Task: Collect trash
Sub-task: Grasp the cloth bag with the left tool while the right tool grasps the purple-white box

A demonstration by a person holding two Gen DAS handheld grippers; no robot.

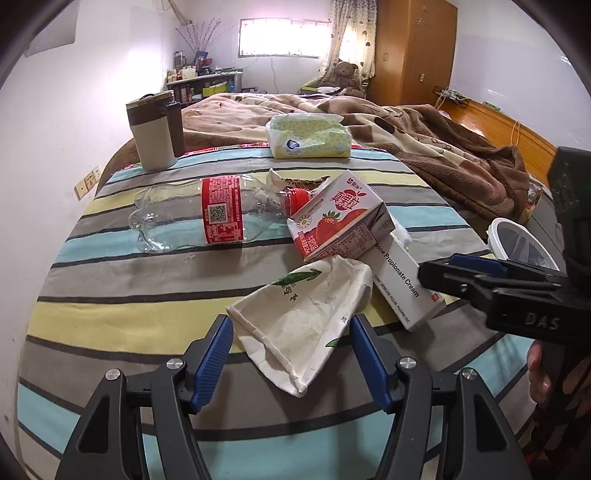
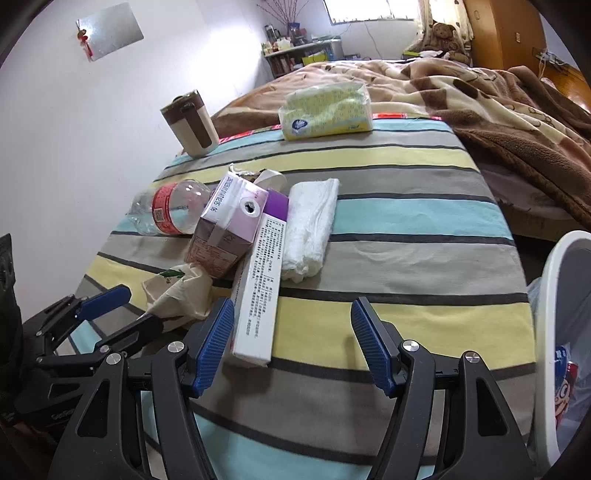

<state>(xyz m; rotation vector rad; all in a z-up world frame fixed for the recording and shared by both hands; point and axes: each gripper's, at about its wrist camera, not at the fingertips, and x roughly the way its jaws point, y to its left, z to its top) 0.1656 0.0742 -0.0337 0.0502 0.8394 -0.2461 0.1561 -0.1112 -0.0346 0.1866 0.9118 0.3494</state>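
On striped bedsheet (image 1: 110,325), you're barely starting: bottle (image 1: 207,212), milk carton (image 1: 338,218), cream box (image 2: 256,295), crushed cup (image 1: 303,321) still waiting; both grippers, left gripper (image 1: 291,350) & right gripper (image 2: 291,347), wide open, holding nothing; bin (image 2: 546,332) already holding wrappers.

Bedroom, daylight pouring through the window (image 1: 284,37) at twelve o'clock, washing the white wall (image 1: 55,110) at nine pale. A patterned curtain (image 1: 352,33) hangs beside it, then a tall wooden wardrobe (image 1: 413,51) at one. A cluttered shelf (image 1: 207,83) sits at eleven. The bed's striped sheet (image 1: 147,295) fills the foreground, with a rumpled brown blanket (image 1: 424,147) behind it. A teddy bear (image 1: 345,74) sits under the curtain. Wooden headboard (image 1: 509,125) at two.
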